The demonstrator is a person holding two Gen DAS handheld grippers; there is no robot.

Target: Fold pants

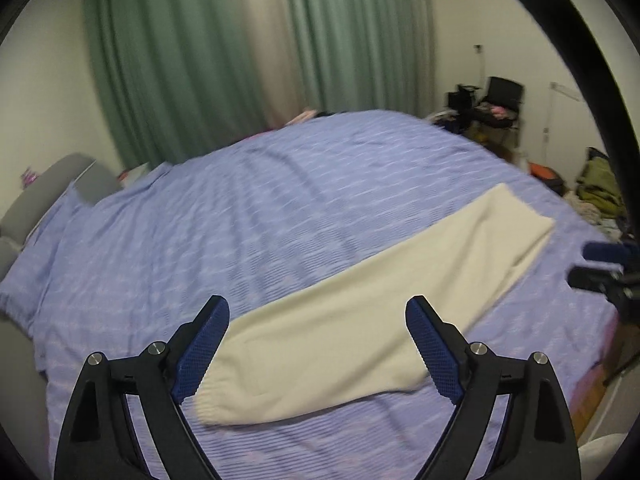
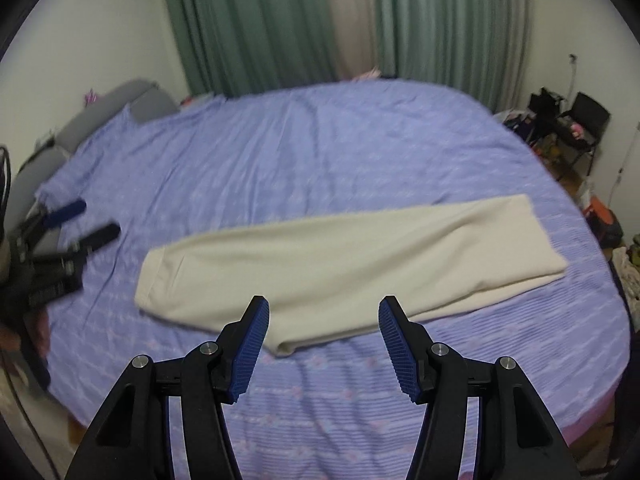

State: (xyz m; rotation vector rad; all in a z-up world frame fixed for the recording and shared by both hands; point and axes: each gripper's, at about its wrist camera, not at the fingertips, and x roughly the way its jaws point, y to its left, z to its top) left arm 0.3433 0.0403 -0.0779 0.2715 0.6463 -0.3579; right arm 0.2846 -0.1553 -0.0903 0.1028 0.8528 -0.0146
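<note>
- Clearly the cream pants (image 2: 344, 256) lay flat across the purple bedsheet (image 2: 320, 152), legs apparently stacked as 1 strip.
- They looked soft and limp; best pinched at cuff and waistband.
- Both tongs, left gripper (image 1: 318, 344) and right gripper (image 2: 324, 340), hung released above them.

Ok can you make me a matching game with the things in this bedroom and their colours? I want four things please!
Things:
1. pants
2. bedsheet
3. curtains
4. gripper pads

Colours:
A. green
B. dark blue
C. cream
D. light purple-blue

Pairs: 1-C, 2-D, 3-A, 4-B
</note>
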